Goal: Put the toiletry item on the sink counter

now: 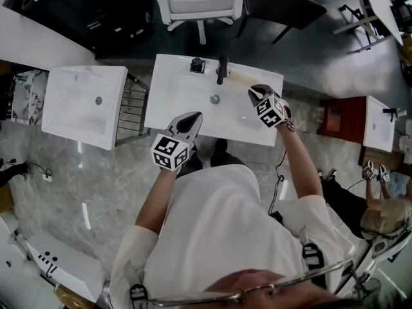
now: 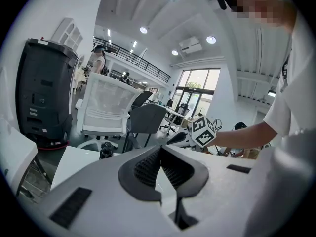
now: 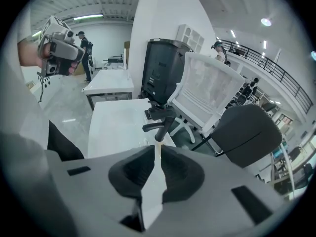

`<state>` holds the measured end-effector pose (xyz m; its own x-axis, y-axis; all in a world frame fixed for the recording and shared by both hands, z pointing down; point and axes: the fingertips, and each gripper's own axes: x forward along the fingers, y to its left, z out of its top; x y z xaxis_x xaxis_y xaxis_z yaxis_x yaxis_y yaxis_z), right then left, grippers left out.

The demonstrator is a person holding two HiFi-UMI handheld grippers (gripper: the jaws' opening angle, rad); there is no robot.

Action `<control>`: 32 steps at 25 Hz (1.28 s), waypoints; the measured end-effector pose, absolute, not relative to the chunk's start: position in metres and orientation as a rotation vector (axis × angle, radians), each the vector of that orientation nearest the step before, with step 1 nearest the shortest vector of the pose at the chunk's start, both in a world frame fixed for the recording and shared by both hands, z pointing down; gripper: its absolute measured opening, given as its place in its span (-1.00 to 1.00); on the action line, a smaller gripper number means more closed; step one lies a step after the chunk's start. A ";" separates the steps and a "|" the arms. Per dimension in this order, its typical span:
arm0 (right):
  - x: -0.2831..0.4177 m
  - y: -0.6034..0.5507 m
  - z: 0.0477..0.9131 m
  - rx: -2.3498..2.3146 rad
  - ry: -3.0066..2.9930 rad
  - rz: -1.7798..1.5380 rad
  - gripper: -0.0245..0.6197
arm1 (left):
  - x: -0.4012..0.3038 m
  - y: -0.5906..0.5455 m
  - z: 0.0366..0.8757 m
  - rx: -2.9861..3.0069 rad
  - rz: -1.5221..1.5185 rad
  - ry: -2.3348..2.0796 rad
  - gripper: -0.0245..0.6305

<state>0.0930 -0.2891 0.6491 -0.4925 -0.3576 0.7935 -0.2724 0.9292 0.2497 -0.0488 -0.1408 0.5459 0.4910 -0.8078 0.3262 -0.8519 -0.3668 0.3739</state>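
A thin pale wooden stick, like a toothbrush handle, lies along the back right of the white sink counter, beside the black faucet. My right gripper is at its right end. In the right gripper view its jaws are closed to a sliver, with a pale yellow strip of the stick pinched between the tips, and the faucet stands just beyond. My left gripper hovers over the counter's front edge, shut with nothing in it.
A small black fitting sits at the counter's back, left of the faucet. A second white basin and a wire rack stand to the left. A white chair is behind the sink and a red-brown cabinet to the right.
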 end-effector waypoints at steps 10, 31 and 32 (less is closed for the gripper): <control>0.091 -0.250 0.604 0.549 -2.167 -0.083 -0.89 | -0.055 -0.136 0.537 2.275 0.084 -1.305 -0.92; 0.107 -0.186 0.529 0.822 -2.373 0.116 -0.90 | -0.065 -0.135 0.504 2.364 0.009 -1.250 -0.92; 0.109 -0.185 0.527 0.835 -2.382 0.111 -0.90 | -0.066 -0.135 0.501 2.368 0.004 -1.254 -0.92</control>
